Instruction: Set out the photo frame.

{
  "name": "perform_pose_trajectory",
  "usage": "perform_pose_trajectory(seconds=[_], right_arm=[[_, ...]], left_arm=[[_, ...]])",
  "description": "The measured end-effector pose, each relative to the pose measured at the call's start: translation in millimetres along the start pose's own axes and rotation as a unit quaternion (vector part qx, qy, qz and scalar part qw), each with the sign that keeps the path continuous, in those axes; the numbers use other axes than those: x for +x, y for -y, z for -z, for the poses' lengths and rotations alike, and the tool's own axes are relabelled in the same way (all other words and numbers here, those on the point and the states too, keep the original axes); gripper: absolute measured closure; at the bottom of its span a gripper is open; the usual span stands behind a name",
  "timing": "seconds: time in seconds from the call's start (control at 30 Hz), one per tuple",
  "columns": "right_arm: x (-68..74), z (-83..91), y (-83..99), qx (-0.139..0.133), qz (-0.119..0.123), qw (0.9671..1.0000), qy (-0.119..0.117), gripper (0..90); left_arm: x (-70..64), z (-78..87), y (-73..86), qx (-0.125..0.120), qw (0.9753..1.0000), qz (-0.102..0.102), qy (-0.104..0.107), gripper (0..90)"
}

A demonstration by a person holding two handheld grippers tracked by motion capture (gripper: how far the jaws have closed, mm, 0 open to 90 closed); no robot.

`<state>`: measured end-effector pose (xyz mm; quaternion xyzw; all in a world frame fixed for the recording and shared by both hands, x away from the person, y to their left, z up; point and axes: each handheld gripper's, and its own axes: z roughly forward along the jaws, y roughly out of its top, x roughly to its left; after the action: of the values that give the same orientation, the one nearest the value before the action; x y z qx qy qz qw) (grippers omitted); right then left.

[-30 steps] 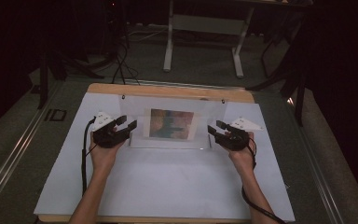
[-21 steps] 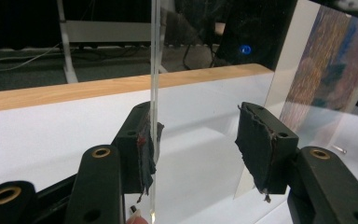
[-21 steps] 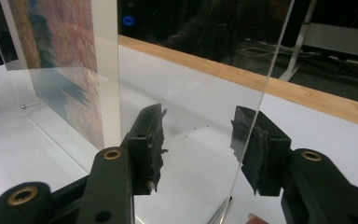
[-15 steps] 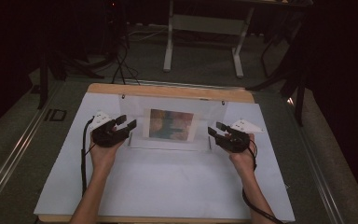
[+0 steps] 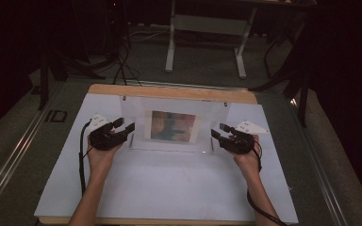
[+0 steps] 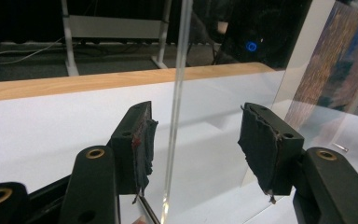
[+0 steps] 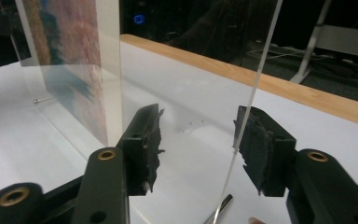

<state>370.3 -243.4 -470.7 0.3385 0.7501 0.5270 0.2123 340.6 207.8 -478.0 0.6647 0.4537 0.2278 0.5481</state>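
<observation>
A clear acrylic picture frame [image 5: 174, 123] stands upright in the middle of the high view on the white sheet [image 5: 169, 188] that covers the wooden desk [image 5: 169, 91]. It holds a print [image 5: 173, 125] in blurred orange, teal and blue; no writing on it can be read. The left gripper [image 5: 128, 128], at centre left, has its jaws spread wide astride the frame's left edge, pads clear of the pane. The right gripper [image 5: 218, 132], at centre right, stands likewise open astride the right edge. On the floor at left, the letters "ID" [image 5: 55, 116] show.
</observation>
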Motion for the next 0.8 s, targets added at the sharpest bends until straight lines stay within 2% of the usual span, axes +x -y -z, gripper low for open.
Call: perform_pose_trajectory(seconds=[0.1, 0.13, 0.33, 0.6, 0.8], right_arm=[[-2.9, 1.1, 0.3, 0.009, -0.004, 0.9999, -0.009, 47.7], [-5.2, 1.8, 0.4, 0.021, -0.004, 0.9997, -0.011, 47.6], [-11.5, 5.7, 0.2, 0.034, -0.008, 0.9992, -0.018, 47.5], [-20.4, 12.6, 1.1, 0.043, -0.013, 0.9989, -0.015, 47.6], [-25.5, 14.5, 1.5, 0.065, -0.013, 0.9978, -0.006, 48.7]], left_arm=[[1.4, 2.9, 0.8, 0.002, 1.0, 0.001, -0.001, 44.7], [1.8, 4.2, 1.2, 0.003, 1.0, 0.0, -0.002, 44.7], [7.0, 12.1, 0.5, 0.019, 0.9997, 0.0, -0.013, 44.9], [14.2, 19.1, -0.1, 0.026, 0.9993, 0.009, -0.025, 45.1], [18.2, 23.1, -0.7, 0.032, 0.9988, 0.011, -0.036, 45.2]])
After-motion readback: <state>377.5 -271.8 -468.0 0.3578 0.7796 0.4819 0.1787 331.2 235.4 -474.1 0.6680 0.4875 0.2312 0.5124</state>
